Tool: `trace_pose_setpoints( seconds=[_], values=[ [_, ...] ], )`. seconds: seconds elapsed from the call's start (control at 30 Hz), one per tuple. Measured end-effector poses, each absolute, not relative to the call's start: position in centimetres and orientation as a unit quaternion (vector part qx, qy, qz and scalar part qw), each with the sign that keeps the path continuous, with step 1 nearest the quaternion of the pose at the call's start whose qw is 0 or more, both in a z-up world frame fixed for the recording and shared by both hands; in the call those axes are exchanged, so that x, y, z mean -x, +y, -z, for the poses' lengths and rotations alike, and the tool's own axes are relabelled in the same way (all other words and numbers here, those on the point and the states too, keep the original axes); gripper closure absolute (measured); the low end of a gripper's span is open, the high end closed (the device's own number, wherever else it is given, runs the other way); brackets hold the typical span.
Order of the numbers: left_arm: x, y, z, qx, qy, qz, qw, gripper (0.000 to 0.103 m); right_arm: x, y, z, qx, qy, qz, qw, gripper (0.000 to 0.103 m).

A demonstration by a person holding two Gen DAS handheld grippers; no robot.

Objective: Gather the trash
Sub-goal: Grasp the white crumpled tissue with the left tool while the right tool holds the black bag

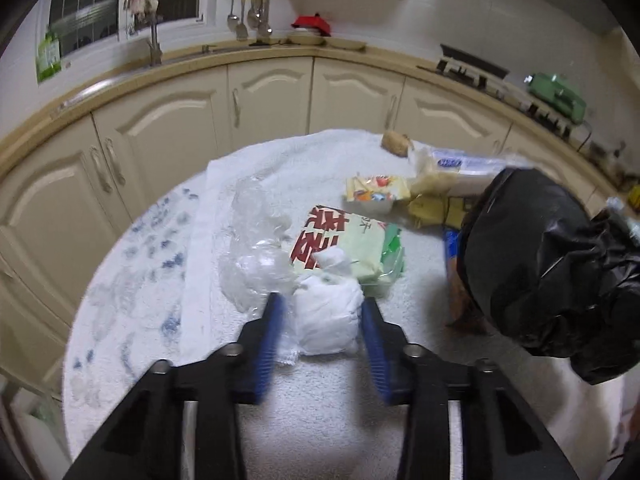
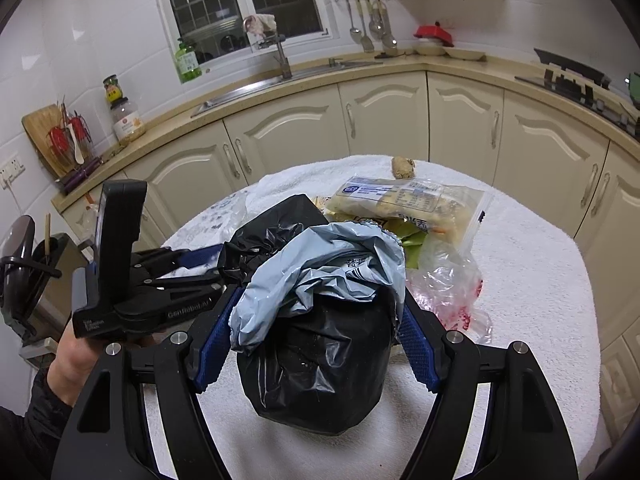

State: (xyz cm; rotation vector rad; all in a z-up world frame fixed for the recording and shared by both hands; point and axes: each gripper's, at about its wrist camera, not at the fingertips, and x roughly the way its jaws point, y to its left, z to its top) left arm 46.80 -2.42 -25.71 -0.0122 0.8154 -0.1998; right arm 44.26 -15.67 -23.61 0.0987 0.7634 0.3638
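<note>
A round table under a white towel [image 1: 320, 420] holds scattered trash. In the left wrist view my left gripper [image 1: 324, 304] is open, its blue fingers on either side of a crumpled white wad [image 1: 326, 320] without clearly pressing it. Clear crumpled plastic [image 1: 256, 248] and a green-and-red packet [image 1: 352, 240] lie just beyond. A black trash bag [image 1: 548, 268] bulges at the right. In the right wrist view my right gripper [image 2: 316, 312] has its blue fingers around that black bag [image 2: 320, 368] and a pale blue plastic bag [image 2: 320, 268] draped on it. The left gripper body [image 2: 132, 280] shows at the left.
More packets lie at the table's far side: a clear food bag [image 2: 408, 200], a yellow wrapper [image 1: 376, 192], a stained clear bag [image 2: 452, 284] and a brown lump [image 2: 402, 168]. Cream kitchen cabinets [image 2: 380, 120] curve behind the table, with a sink [image 2: 256, 84] and stove [image 2: 580, 80] above.
</note>
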Motion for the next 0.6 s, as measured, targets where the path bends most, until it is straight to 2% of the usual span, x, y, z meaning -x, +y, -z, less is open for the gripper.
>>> trace_pose_setpoints(
  seconds=[0.13, 0.37, 0.43, 0.5, 0.53, 0.6],
  values=[
    [-46.1, -1.7, 25.2, 0.01, 0.384, 0.103, 0.917, 0.072, -44.0, -16.0, 23.5, -0.049, 0.369, -0.175, 0.911, 0.028],
    [-41.3, -1.2, 24.2, -0.015, 0.367, 0.117, 0.923, 0.07, -43.3, -16.4, 23.0, -0.053, 0.365, -0.176, 0.913, 0.028],
    [-40.1, -1.3, 24.5, -0.026, 0.375, 0.12, 0.919, 0.063, -43.1, -16.5, 23.0, -0.054, 0.364, -0.176, 0.913, 0.028],
    [-38.7, -1.4, 24.6, -0.035, 0.378, 0.119, 0.917, 0.042, -42.7, -16.6, 23.0, -0.054, 0.365, -0.176, 0.913, 0.028],
    [-38.3, -1.5, 24.5, -0.038, 0.374, 0.114, 0.92, 0.028, -42.6, -16.6, 22.9, -0.053, 0.364, -0.177, 0.913, 0.028],
    [-37.5, -1.8, 23.7, -0.041, 0.357, 0.119, 0.926, 0.026, -42.3, -16.7, 22.9, -0.053, 0.364, -0.175, 0.913, 0.028]
  ],
)
